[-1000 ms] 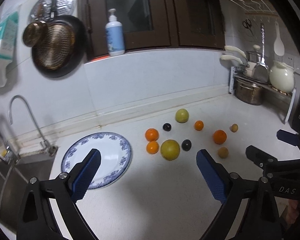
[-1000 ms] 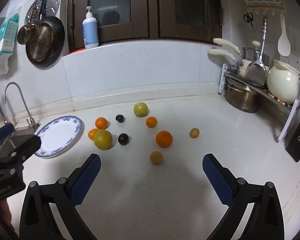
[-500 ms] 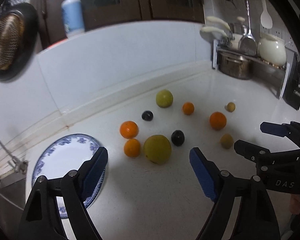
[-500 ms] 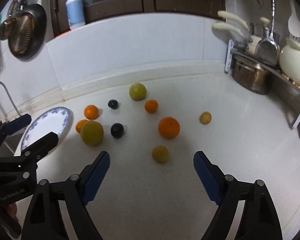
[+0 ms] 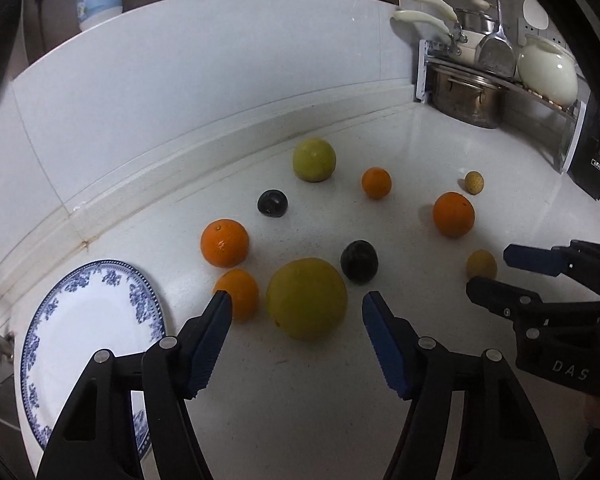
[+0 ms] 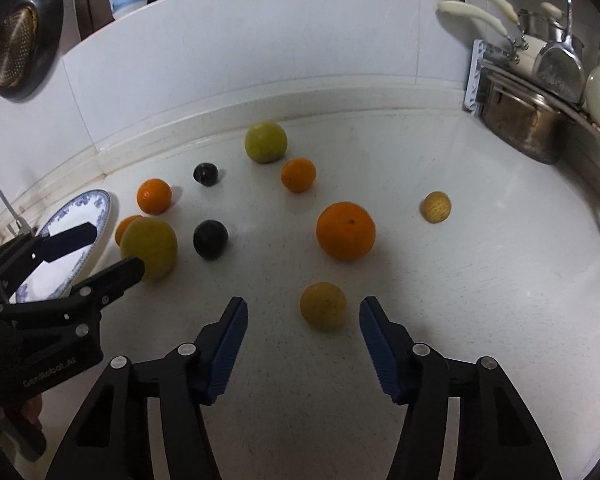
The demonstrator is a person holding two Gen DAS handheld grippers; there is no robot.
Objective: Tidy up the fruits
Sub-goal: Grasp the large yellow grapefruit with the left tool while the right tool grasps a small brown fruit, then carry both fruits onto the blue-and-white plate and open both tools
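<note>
- Left gripper (image 5: 295,312): jaws are released and spread wide, holding nothing. The large yellow-green citrus (image 5: 307,298) sits on the countertop (image 5: 300,400) just ahead of the fingertips, centred between them and not yet between the pads.
- Right gripper (image 6: 303,312): jaws are likewise released and empty. The small yellow fruit (image 6: 323,306) lies just ahead of the tips, slightly nearer the right jaw than the left.
- Judged step: each gripper is lining up on its fruit for a grasp, presumably for transfer to the blue-patterned plate (image 5: 39,360), which lies outside the left jaw of the left gripper.
- Left approach: advance along the finger axis until the pads flank the widest part of the citrus. A small orange (image 5: 237,294) sits just beside the left fingertip and close to the citrus, possibly touching it; keep that finger clear of it or it is likely to roll.
- A dark plum (image 5: 359,266) lies just beyond the right jaw tip; avoid nudging it.
- Right approach: shift slightly toward the right jaw to centre the fruit, then advance.
- Close gently; round fruit probably squirts forward if gripped ahead of its middle.
- Keep the two grippers well apart while closing.
</note>
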